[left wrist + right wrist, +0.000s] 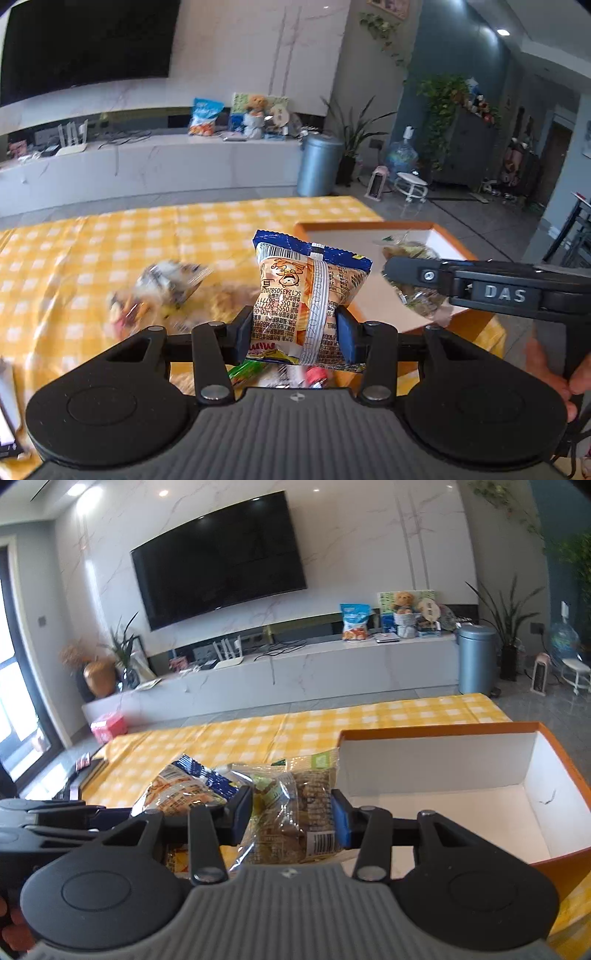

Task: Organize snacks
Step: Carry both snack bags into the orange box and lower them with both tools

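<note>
Above the yellow checked tablecloth (pixel 92 240), the left gripper (pixel 295 328) clamps a blue-topped snack packet (pixel 306 291), while the right gripper (pixel 291 812) pinches a clear snack bag (pixel 295 808) beside the orange box (pixel 554 760).

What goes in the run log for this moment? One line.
left gripper: shut on blue-topped snack packet | right gripper: shut on clear snack bag | orange box: beside both

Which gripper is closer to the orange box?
Right. The right gripper holds its clear snack bag at the orange box rim; the left gripper sits further out over the yellow cloth.
</note>
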### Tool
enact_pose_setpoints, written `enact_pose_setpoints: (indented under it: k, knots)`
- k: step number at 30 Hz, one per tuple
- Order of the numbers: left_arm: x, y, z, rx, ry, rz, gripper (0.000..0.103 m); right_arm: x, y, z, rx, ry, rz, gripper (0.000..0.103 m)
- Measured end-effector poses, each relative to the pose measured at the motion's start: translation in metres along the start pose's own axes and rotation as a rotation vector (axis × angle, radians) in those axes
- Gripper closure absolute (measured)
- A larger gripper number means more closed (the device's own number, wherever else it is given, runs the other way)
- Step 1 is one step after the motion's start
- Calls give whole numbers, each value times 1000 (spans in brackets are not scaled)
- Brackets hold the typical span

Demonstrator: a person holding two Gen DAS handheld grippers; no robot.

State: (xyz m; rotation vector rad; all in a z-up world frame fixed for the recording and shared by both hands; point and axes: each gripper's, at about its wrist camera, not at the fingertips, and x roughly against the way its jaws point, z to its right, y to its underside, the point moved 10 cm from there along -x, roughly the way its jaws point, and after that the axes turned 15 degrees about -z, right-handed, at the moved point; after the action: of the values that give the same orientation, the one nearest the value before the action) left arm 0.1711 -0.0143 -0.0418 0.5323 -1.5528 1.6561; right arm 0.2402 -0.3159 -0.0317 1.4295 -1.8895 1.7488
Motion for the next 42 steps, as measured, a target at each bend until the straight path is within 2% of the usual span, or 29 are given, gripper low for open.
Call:
enact_pose_setpoints:
  k: [3, 7, 11, 16, 19, 23, 27, 31, 35, 39, 42]
  knots:
    - [-9, -20, 20, -27, 47, -23, 51, 5, -11, 25, -59, 5, -14, 59]
    - [-35, -41, 46, -105, 101, -121, 51, 9, -24, 60, -112, 43, -55, 59]
    - [-56, -58, 63, -183, 69, -148, 51, 13, -34, 86, -123, 76, -83, 59]
    - [-92, -76, 68, -217, 23, -197, 51, -2, -47, 112, -106, 134, -117, 59]
    - [-112, -80, 70, -258, -33, -223, 51, -24, -52, 127, -124, 133, -163, 59]
    - [-140, -81, 74, -292, -35, -277, 51, -66, -54, 150, -153, 153, -251, 59]
    - [-159, -81, 74, -355, -99, -286, 51, -108, -55, 165, -88, 192, -344, 59]
    - [-173, -81, 76, -399, -97, -300, 51, -135, -57, 174, -1, 200, -457, 59]
    - [-188, -81, 78, -463, -111, -312, 51, -154, -57, 187, 11, 202, -552, 59]
    - [-203, -72, 76, -524, -126, -348, 51, -162, -54, 191, -30, 180, -578, 59]
    - [-212, -67, 75, -569, -171, -358, 51, -167, -49, 185, -61, 158, -594, 59]
